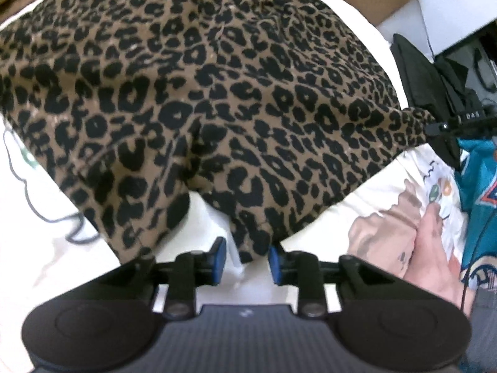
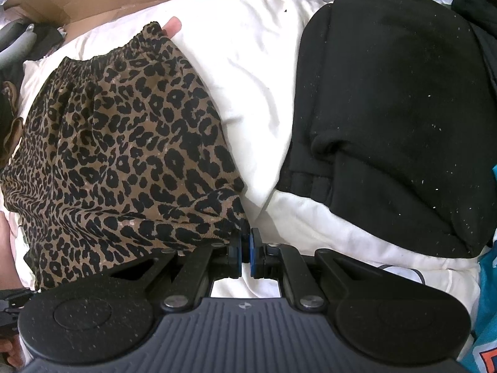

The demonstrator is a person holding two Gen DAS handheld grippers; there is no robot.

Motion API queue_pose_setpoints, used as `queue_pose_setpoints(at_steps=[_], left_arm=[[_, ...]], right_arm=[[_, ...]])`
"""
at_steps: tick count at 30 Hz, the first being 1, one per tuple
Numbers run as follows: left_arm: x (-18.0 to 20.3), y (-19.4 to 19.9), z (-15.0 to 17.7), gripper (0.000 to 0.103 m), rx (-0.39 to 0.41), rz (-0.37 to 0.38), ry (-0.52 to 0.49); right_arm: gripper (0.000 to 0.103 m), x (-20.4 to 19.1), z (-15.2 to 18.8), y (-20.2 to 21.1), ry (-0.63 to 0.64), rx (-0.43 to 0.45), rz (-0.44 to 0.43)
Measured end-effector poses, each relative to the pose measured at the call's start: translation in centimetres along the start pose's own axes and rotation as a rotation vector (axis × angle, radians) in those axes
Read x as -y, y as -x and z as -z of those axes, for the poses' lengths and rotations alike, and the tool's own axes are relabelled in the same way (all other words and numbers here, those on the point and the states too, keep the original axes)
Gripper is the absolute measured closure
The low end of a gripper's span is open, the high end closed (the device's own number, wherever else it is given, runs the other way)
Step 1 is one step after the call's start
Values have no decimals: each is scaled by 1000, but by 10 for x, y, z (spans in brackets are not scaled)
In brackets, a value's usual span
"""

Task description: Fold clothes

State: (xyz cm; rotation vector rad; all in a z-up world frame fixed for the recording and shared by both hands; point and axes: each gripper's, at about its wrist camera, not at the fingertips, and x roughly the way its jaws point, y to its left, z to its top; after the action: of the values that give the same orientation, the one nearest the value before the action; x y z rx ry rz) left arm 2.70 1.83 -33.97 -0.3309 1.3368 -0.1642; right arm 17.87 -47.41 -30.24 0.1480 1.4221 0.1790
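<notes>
Right claw (image 2: 245, 253), black garment (image 2: 394, 108) beside.

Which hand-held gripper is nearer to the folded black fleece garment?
Right. The right hand-held gripper is beside the folded black fleece garment, pinching the leopard-print cloth. The left hand-held gripper is at that cloth's far side.

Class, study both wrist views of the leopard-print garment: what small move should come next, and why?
Probably release the right gripper. Its jaws are shut on a corner of the leopard-print garment, which lies spread on the white bedding, while the left gripper already stands open, pads clear of the cloth. Letting go would let that corner settle.
</notes>
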Motion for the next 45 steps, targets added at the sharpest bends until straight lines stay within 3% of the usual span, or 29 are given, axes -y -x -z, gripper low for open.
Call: queue_pose_setpoints(at_steps=[4, 5, 6, 13, 24, 31, 34, 36, 45], left_arm=[[-2, -6, 2, 77, 17, 10, 49], [-2, -7, 2, 91, 19, 21, 55], [-3, -7, 3, 99, 19, 37, 57], [-8, 3, -1, 100, 21, 31, 67], [-3, 8, -1, 100, -29, -13, -39], [-14, -8, 0, 102, -170, -12, 12], [-13, -3, 1, 102, -196, -24, -29], [-12, 2, -2, 100, -195, -24, -40], [9, 29, -35, 96, -152, 35, -140]], right_arm=[[101, 1, 1, -1, -1, -3, -1], [101, 1, 2, -2, 0, -4, -1], [101, 1, 1, -2, 1, -4, -1], [101, -2, 2, -4, 17, -14, 7], [101, -6, 10, -13, 49, -78, 35], [99, 0, 25, -33, 15, -99, 52], [89, 9, 22, -31, -41, -123, 28], [71, 13, 20, -27, -51, -109, 37], [60, 16, 8, -14, -84, 13, -39]])
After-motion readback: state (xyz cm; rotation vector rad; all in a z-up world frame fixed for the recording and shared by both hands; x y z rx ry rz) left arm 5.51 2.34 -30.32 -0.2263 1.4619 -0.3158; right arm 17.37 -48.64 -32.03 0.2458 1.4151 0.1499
